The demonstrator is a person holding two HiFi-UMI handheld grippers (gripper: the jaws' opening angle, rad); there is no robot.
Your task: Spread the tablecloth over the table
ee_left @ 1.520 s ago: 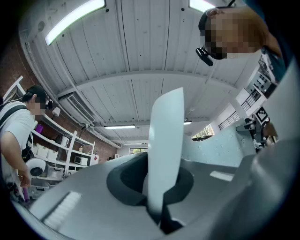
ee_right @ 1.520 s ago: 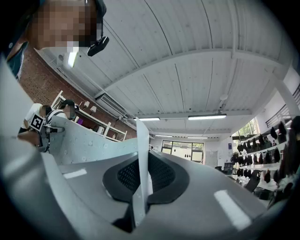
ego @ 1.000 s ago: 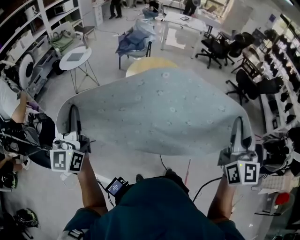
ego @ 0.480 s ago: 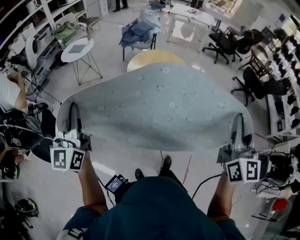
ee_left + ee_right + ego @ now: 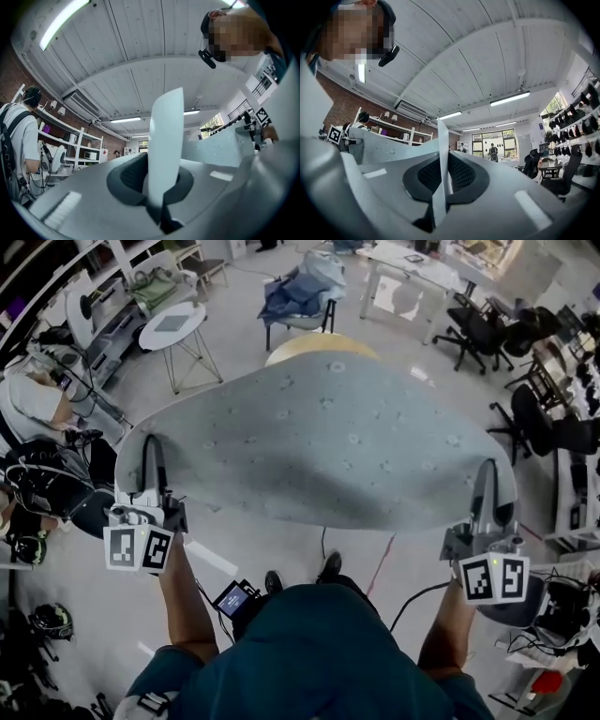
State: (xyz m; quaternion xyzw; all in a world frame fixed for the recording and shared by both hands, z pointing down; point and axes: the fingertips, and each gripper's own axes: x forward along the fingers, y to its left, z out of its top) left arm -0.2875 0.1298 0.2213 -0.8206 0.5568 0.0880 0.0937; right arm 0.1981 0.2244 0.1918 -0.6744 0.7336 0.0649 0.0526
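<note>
At 8 o'clock the left gripper (image 5: pixel 148 474) is clamped on a corner of the cloth (image 5: pixel 319 451), which billows in mid-air. The table (image 5: pixel 321 343) peeks out at 12. At 4 o'clock the right gripper (image 5: pixel 486 491) pinches the other corner. Either thin pinch might slip, and with the table hidden the cloth may land off-centre.

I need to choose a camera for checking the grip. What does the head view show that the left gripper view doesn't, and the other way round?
Only the head view shows the whole tablecloth held up flat in the air, with the round yellow table peeking out past its far edge. Only the left gripper view shows the left gripper from close up, jaws shut on a pinched fold of the cloth, and the ceiling lights. Both show the cloth and the right gripper at its other corner.
</note>
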